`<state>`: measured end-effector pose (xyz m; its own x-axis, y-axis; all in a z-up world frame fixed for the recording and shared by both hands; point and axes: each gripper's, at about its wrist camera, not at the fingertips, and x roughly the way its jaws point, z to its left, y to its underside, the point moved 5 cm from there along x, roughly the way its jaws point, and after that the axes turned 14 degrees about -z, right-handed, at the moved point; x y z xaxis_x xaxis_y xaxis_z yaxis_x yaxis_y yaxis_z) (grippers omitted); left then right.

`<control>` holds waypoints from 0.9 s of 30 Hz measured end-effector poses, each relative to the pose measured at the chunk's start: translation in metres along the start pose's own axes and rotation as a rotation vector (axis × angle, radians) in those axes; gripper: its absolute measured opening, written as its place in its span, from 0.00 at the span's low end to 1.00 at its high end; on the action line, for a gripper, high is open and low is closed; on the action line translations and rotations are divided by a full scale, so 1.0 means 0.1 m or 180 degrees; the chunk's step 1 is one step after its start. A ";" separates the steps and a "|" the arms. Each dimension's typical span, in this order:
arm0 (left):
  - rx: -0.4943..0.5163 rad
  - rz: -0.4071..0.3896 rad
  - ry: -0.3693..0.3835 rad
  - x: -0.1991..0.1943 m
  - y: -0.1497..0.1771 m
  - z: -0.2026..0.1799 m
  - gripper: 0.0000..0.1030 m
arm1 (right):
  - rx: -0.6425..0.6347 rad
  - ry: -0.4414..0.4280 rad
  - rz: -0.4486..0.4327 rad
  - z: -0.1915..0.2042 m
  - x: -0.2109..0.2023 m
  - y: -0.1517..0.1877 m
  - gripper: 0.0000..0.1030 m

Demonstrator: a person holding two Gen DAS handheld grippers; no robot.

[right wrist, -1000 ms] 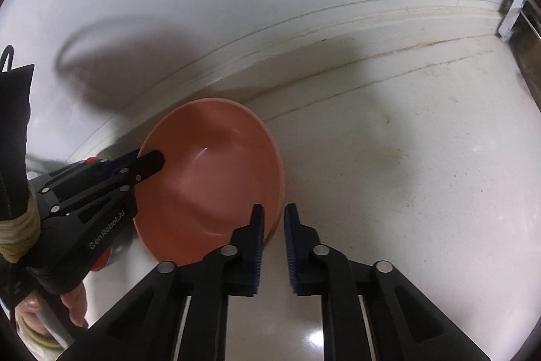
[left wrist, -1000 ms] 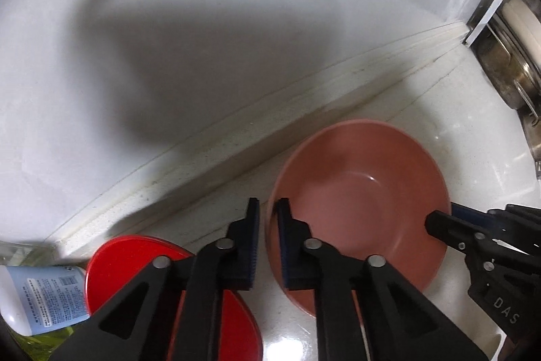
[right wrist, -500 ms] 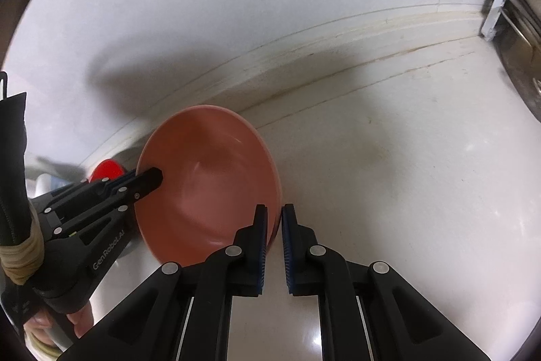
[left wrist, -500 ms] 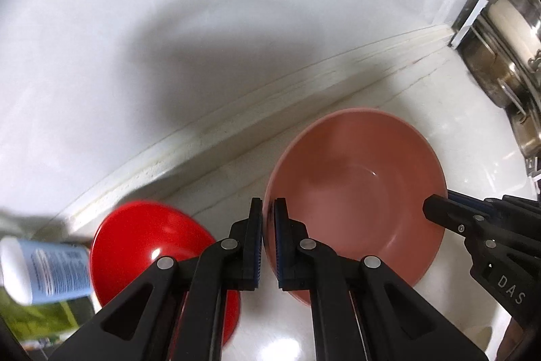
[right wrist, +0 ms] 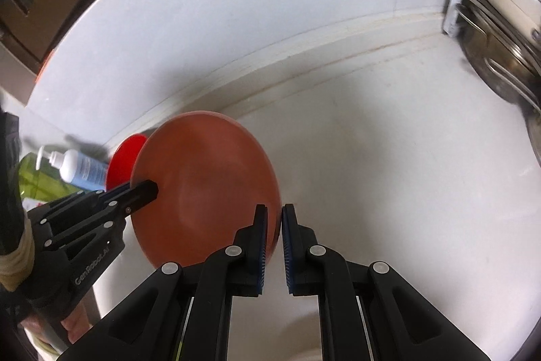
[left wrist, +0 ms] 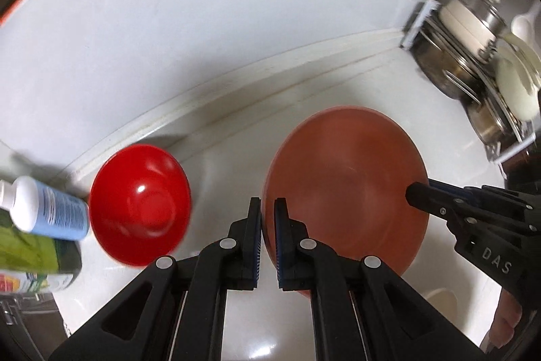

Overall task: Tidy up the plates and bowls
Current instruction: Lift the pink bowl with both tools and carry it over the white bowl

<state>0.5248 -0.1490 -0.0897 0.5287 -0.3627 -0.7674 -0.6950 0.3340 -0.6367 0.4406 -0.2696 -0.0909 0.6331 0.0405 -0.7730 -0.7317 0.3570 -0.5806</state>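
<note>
I have the wide salmon-pink bowl [left wrist: 348, 188] pinched between both narrow tongs, left gripper [left wrist: 267, 225] and right gripper [right wrist: 274, 234]; the glossy red bowl [left wrist: 140, 205] at left is not yet stacked.

Both views bright, light even, coming from above. Strong fisheye bending: wall edge curves as arc, corners of frame go black. Glare spot on white counter [left wrist: 270, 340] at lower middle of left view; small highlights on red bowl [left wrist: 140, 208]. Soft grey shadow behind red bowl toward upper left. Motion blur on pink bowl [right wrist: 206, 188], on bottle [left wrist: 47, 208] at left edge, on pots [right wrist: 500, 32] at upper right. Black gripper fingers [right wrist: 247, 246] at bottom stay sharp.
</note>
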 end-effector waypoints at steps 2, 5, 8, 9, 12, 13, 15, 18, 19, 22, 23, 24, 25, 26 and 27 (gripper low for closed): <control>0.0032 -0.0019 0.0002 -0.11 0.08 -0.07 0.08 | 0.0032 -0.0003 -0.0026 -0.04 -0.07 0.05 0.10; 0.0021 -0.0011 0.0038 -0.22 0.15 -0.17 0.08 | 0.0056 -0.0004 -0.0032 -0.14 -0.21 0.14 0.10; -0.0002 0.0008 0.0073 -0.28 0.22 -0.30 0.08 | 0.0041 0.0017 -0.0061 -0.20 -0.32 0.21 0.10; -0.0004 0.0000 0.0080 -0.32 0.24 -0.35 0.08 | 0.0046 0.0020 -0.0073 -0.22 -0.36 0.26 0.10; -0.0032 -0.0013 0.0091 -0.43 0.32 -0.47 0.08 | 0.0029 0.0042 -0.0117 -0.29 -0.51 0.35 0.10; -0.0018 -0.0014 0.0107 -0.46 0.35 -0.52 0.08 | 0.0017 0.0051 -0.0132 -0.29 -0.54 0.38 0.10; -0.0001 -0.0003 0.0137 -0.52 0.41 -0.61 0.08 | 0.0010 0.0067 -0.0154 -0.34 -0.64 0.45 0.10; 0.0024 0.0027 0.0197 -0.59 0.52 -0.74 0.08 | 0.0002 0.0100 -0.0177 -0.39 -0.75 0.54 0.10; 0.0037 0.0050 0.0228 -0.61 0.56 -0.79 0.08 | 0.0006 0.0111 -0.0179 -0.41 -0.79 0.57 0.10; 0.0045 0.0102 0.0273 -0.66 0.67 -0.87 0.08 | 0.0030 0.0135 -0.0174 -0.49 -0.86 0.67 0.10; 0.0053 0.0114 0.0280 -0.67 0.71 -0.90 0.08 | 0.0029 0.0141 -0.0169 -0.51 -0.88 0.69 0.10; 0.0056 0.0121 0.0285 -0.68 0.74 -0.93 0.08 | 0.0034 0.0147 -0.0169 -0.53 -0.90 0.72 0.10; 0.0072 0.0126 0.0297 -0.70 0.78 -0.98 0.08 | 0.0038 0.0155 -0.0168 -0.54 -0.92 0.76 0.10; 0.0082 0.0132 0.0304 -0.72 0.81 -1.01 0.08 | 0.0036 0.0161 -0.0168 -0.56 -0.94 0.78 0.10; 0.0080 0.0136 0.0312 -0.73 0.84 -1.04 0.08 | 0.0036 0.0166 -0.0170 -0.58 -0.97 0.81 0.10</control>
<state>0.3773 -0.1845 -0.0790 0.4477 -0.4306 -0.7837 -0.7028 0.3724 -0.6061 0.3054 -0.2984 -0.0782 0.6569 -0.0276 -0.7535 -0.6942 0.3680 -0.6186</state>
